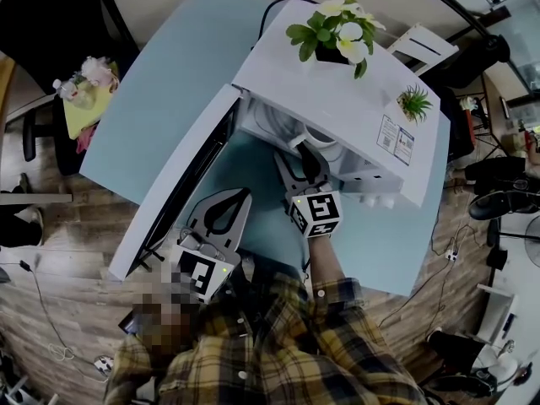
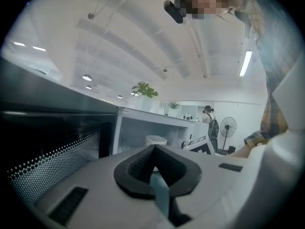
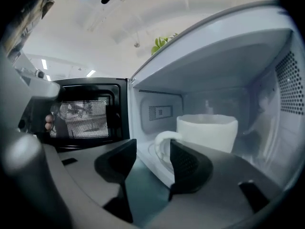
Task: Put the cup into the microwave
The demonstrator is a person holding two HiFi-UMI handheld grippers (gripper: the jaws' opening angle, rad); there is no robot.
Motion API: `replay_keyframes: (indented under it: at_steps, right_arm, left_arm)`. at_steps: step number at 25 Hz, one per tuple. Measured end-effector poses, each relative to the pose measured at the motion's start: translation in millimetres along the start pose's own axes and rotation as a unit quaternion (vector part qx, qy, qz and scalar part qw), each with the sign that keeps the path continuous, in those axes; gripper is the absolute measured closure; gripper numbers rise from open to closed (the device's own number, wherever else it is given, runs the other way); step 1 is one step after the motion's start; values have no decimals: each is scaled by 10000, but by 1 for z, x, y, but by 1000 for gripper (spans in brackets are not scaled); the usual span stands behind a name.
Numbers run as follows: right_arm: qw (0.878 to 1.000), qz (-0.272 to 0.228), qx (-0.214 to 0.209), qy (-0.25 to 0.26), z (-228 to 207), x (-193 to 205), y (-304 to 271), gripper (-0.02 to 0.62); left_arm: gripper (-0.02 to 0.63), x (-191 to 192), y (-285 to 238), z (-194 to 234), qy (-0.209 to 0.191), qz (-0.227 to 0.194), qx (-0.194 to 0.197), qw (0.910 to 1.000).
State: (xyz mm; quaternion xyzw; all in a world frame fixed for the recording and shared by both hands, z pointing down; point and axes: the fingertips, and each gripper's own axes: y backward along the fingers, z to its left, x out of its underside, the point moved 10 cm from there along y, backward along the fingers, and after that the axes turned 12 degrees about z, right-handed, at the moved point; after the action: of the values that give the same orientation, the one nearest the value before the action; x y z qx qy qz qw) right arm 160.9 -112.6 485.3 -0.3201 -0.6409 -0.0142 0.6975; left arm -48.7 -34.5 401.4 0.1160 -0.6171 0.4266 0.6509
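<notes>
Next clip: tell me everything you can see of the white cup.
The cup is plain white and looks ceramic, with a wide round body and a loop handle on the side toward the open door. It stands upright inside the microwave, near the front. The right gripper is level with the handle, its jaws apart and not pressing on it. The cup's contents cannot be seen.

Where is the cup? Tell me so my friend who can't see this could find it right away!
Find the white microwave on the light blue table, its door swung open. The cup stands inside it. It is the only thing in there: white, with a looped handle, while the plants sit up on the roof.
</notes>
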Motion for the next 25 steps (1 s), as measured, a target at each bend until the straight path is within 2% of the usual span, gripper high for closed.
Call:
replay_keyframes:
  at_steps: [10,25]
  right_arm:
    - [9999,-158,55,-33,1,-5,30,393]
    - [9970,-741,-193,111,14,-41,84,394]
  left_arm:
    - [614,-9,5,-4,-204,-199,-75,9996]
    - [614,-33,16,-11,-424,-578,-183,9973]
